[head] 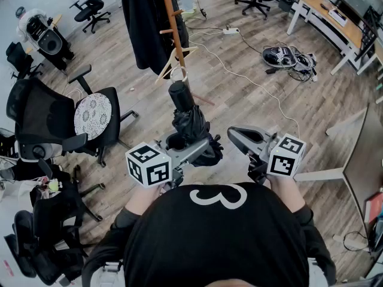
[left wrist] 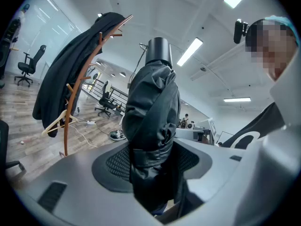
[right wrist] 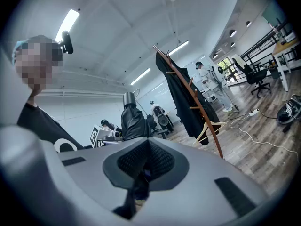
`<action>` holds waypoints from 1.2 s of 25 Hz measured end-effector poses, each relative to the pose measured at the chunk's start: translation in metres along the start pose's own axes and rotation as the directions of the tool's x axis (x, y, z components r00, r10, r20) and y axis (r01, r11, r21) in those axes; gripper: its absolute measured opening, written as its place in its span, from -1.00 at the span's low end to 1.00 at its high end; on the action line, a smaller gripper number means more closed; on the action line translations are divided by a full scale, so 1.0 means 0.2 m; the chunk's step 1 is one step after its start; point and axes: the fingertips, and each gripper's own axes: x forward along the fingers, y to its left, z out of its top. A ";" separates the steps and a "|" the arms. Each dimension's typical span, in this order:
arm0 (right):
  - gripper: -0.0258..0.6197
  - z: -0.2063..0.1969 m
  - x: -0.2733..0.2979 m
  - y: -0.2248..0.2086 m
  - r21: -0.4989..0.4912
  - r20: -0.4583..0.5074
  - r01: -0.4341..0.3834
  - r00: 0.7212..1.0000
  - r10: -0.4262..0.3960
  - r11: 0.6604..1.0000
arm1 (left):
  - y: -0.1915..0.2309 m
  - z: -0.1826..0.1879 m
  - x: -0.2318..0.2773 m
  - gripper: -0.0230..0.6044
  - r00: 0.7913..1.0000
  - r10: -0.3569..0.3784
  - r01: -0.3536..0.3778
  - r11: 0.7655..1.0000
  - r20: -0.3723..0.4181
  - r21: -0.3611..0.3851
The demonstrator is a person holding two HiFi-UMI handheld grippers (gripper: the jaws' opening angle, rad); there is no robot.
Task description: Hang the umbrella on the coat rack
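A folded black umbrella [head: 190, 123] stands nearly upright in my left gripper [head: 178, 143], whose pads press on its fabric body [left wrist: 153, 107]. Its cylindrical handle [head: 179, 94] points toward the wooden coat rack [head: 173, 23]. A black coat [head: 146, 23] and a wooden hanger [head: 175, 58] hang on that rack. A pale loop [head: 178, 73] shows just above the handle. My right gripper [head: 240, 137] hovers to the umbrella's right, apart from it, jaws together with nothing seen between them. From the right gripper [right wrist: 148, 150] view, the umbrella [right wrist: 133, 121] is at left and the rack [right wrist: 197, 107] at right.
Black office chairs [head: 90, 115] crowd the left side. A white cable [head: 251, 79] runs across the wooden floor to a power strip [head: 231, 31]. A dark bag [head: 284, 55] lies near white desks [head: 335, 23]. Another person [right wrist: 207, 79] stands beyond the rack.
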 end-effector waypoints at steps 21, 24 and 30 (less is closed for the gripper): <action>-0.84 0.00 0.49 -0.13 0.033 0.027 0.065 0.997 -0.066 0.997 | 0.52 0.10 -0.16 -0.09 0.998 -0.031 0.031 1.000 -0.054 -0.006; -0.84 0.03 0.51 -0.14 0.022 0.026 0.062 0.998 -0.063 0.998 | 0.54 0.12 -0.16 -0.09 0.998 -0.026 0.025 1.000 -0.052 -0.013; -0.84 0.10 0.52 -0.25 0.007 0.045 0.067 0.997 -0.067 0.998 | 0.61 0.14 -0.08 -0.09 0.998 -0.008 0.007 1.000 -0.061 -0.011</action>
